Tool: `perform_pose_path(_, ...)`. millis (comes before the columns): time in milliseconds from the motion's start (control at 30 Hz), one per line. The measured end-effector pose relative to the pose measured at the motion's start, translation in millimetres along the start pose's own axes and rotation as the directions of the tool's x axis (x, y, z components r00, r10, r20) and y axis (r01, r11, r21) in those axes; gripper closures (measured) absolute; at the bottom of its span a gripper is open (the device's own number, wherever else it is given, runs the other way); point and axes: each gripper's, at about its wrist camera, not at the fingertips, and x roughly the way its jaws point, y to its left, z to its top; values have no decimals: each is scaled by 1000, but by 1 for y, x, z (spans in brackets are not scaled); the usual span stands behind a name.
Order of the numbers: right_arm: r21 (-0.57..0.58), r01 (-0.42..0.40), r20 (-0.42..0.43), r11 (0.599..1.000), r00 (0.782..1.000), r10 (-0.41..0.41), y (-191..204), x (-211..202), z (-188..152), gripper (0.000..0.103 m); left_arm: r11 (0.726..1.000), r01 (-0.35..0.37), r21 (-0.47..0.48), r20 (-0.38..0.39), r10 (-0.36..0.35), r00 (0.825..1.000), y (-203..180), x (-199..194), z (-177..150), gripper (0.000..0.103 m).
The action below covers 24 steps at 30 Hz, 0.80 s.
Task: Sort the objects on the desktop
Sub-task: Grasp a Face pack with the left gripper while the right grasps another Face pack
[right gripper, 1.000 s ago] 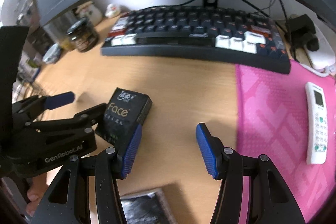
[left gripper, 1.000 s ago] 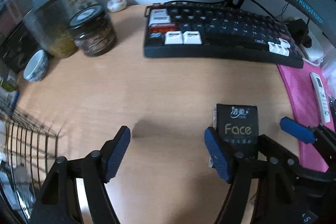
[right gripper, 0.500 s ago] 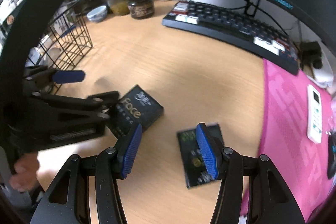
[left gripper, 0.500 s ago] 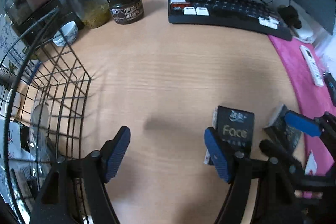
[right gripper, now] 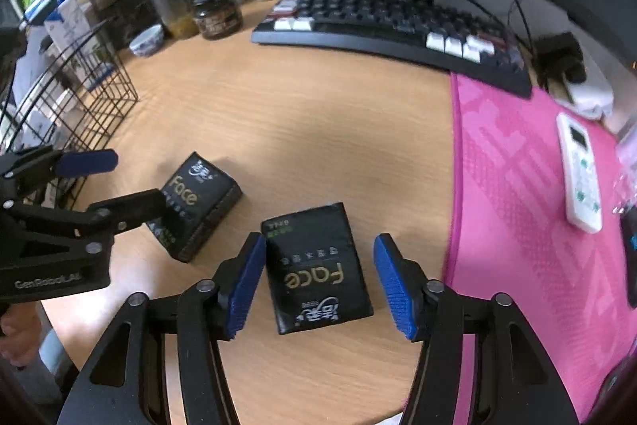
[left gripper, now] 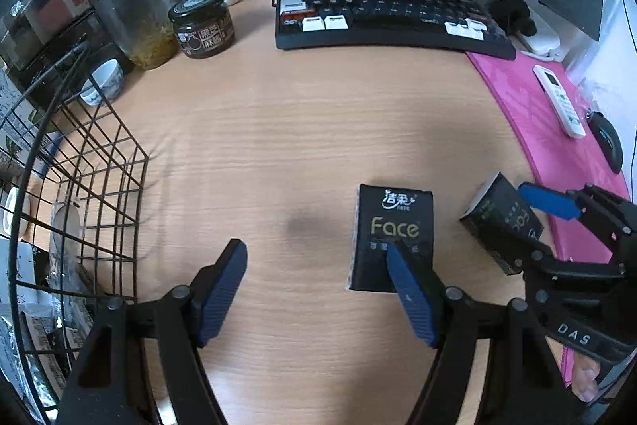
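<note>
Two hand-held grippers are working over a wooden desk (left gripper: 318,130) on which two black tissue packs marked "Face" are lying near each other. The left gripper (left gripper: 316,289) is standing with its jaws spread wide and nothing clasped; bare desk is showing between its fingers, and its right pad is overlapping the near edge of the left tissue pack (left gripper: 392,226) in this view, though contact cannot be confirmed. In the right wrist view, the right gripper (right gripper: 318,283) is straddling the right tissue pack (right gripper: 318,265), which is lying flat with its lettering upside down toward the camera. Its jaws have just been opening a little; the pack is sitting between them, the left pad close beside its edge and a clear gap showing at the right pad, so it is not being squeezed.

The step in hand appears to be the approach to a first pick, each gripper lining up on its own pack. A wire basket (left gripper: 99,162) is standing at the left edge of the desk, a likely destination, while the keyboard (left gripper: 390,18), jar (left gripper: 203,22), pink mat (right gripper: 537,206) and remote (right gripper: 579,170) are lying well apart.

The next move is calling for the right gripper to descend squarely over the pack's short sides and close; the left gripper is needing a shift rightward to centre on its pack
</note>
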Motion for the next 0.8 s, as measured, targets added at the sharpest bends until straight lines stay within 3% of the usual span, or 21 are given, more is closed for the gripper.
perform_pose_path(133, -20, 17, -15, 1000, 1000, -18, 6, 5, -4, 46, 1000, 3, 7, -7, -3, 1000, -3, 4, 1, 26)
perform_pose_path(200, -21, 34, -6, 999, 999, -34, 7, 3, -6, 55, 1000, 11, 8, -10, -10, 1000, -5, 5, 2, 26)
perform_pose_path(467, 71, 19, 37, 997, 999, -21, -16, -25, -13, 55, 999, 32, 39, -15, -31, 999, -20, 6, 3, 26)
perform_pose_path(800, 111, 5, 41, 994, 999, -10, -30, -31, -20, 55, 997, 42, 60, -47, -39, 998, -36, 21, 4, 27)
